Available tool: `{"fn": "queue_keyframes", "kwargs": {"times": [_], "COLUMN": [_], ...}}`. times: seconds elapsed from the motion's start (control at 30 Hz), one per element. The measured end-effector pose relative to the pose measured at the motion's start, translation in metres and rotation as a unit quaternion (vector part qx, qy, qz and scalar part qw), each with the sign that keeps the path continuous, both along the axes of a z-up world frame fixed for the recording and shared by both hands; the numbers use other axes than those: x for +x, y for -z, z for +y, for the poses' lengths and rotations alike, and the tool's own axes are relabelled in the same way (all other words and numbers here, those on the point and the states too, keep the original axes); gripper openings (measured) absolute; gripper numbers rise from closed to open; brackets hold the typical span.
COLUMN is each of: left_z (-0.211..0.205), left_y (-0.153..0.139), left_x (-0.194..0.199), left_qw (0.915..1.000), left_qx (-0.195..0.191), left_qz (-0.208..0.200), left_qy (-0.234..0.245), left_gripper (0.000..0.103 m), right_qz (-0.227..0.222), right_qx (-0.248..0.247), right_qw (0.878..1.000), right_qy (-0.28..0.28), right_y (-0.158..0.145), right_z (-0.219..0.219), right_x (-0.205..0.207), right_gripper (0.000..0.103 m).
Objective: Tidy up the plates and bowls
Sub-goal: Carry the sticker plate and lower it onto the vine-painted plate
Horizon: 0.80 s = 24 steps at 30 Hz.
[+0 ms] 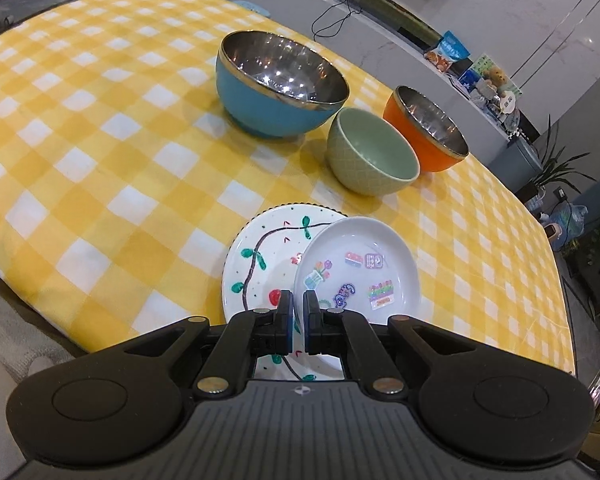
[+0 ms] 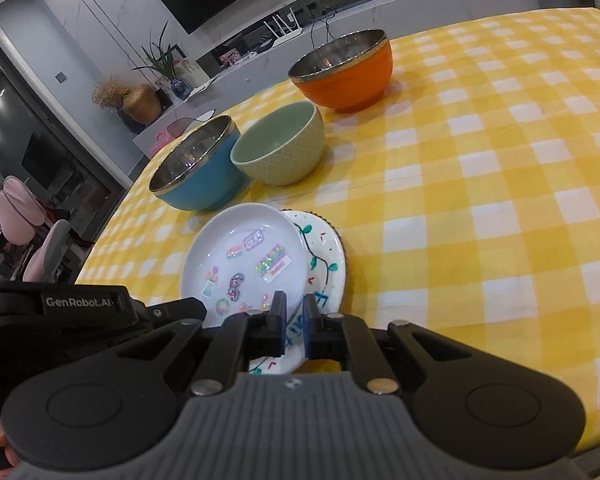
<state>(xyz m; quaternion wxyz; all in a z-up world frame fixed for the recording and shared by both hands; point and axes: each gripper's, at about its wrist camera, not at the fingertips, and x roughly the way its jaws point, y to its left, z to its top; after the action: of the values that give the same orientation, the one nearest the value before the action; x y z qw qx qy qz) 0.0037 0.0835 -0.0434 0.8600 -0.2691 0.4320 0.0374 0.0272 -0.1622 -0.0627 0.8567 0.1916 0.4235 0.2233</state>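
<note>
Sticker dish (image 1: 360,264) tilted atop vine plate (image 1: 260,256)

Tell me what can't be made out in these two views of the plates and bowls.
- Painted plate: both views, largely covered by the sticker dish and the grippers.
- Left gripper: left view, narrow gap at the dish rim; contact unclear.
- Right gripper: right view, same doubt.
- Blue bowl: right view, blurred, partly behind the green bowl.
- Shelf packets: too small to read.

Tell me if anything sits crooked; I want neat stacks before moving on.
Yes: the white sticker-decorated dish lies tilted and off-centre on the hand-painted vine plate, overhanging one side rather than nested. The left gripper pinches its rim. The blue steel-lined bowl, green ceramic bowl and orange steel-lined bowl stand upright, unstacked.
</note>
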Motion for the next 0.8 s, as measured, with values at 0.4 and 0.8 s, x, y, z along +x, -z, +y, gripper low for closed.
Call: {"fn": "queue_keyframes", "kwargs": {"times": [0.4,0.8], "left_z": [0.0003,0.0058], "left_y": [0.0028,0.0024], "left_x": [0.0000,-0.0034], "left_qw": [0.9998,0.9997], "left_qx": [0.006,-0.015], "left_qz": [0.016,0.012], "left_qy": [-0.005,-0.016], "left_gripper": [0.004,0.016], "right_qz": [-0.021,-0.032], "right_qx": [-0.024,-0.038], "right_qw": [0.999,0.999], "right_qy": [-0.016,-0.021], "right_y": [-0.0017,-0.0035], "right_z": [0.0070,0.0095], "right_x": [-0.0056,-0.0086], "right_gripper": [0.006,0.011]}}
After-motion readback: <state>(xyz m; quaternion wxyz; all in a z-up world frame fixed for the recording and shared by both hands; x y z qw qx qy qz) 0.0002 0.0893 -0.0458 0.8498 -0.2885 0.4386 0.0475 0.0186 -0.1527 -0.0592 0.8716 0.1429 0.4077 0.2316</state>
